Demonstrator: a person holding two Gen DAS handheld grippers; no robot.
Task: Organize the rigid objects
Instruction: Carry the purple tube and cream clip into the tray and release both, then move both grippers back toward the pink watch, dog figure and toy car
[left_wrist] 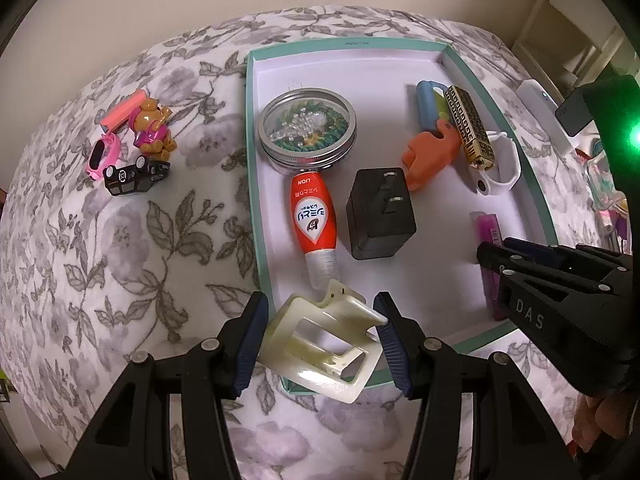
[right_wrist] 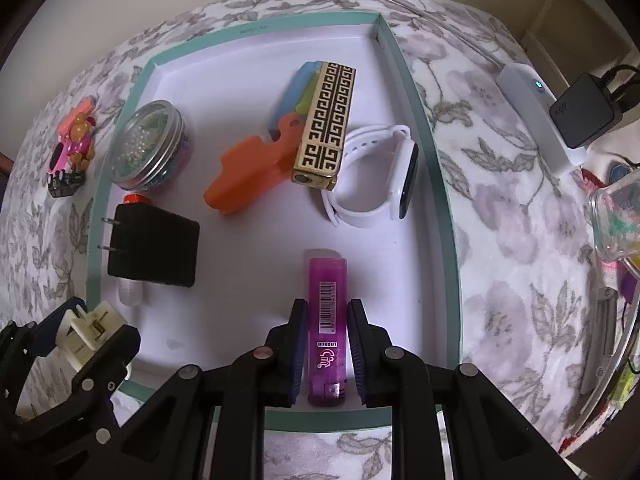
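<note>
A teal-rimmed white tray (left_wrist: 256, 184) lies on a floral cloth. My left gripper (left_wrist: 320, 332) is shut on a cream hair claw clip (left_wrist: 320, 344), held over the tray's near left corner; the clip also shows in the right wrist view (right_wrist: 86, 334). My right gripper (right_wrist: 325, 340) is closed around a purple lighter (right_wrist: 326, 320) that lies on the tray floor near the front rim (right_wrist: 328, 420). In the tray are a bead jar (left_wrist: 307, 128), an orange-red tube (left_wrist: 314, 216), a black charger (left_wrist: 380, 216), an orange toy (left_wrist: 430, 152), a gold patterned lighter (left_wrist: 470, 128) and a white watch (right_wrist: 376, 176).
On the cloth left of the tray sit a pink watch (left_wrist: 102, 156), a toy dog figure (left_wrist: 154, 128) and a black toy car (left_wrist: 134, 176). To the right are a white power strip (right_wrist: 536, 112), a black adapter (right_wrist: 584, 112) and a clear container (right_wrist: 616, 216).
</note>
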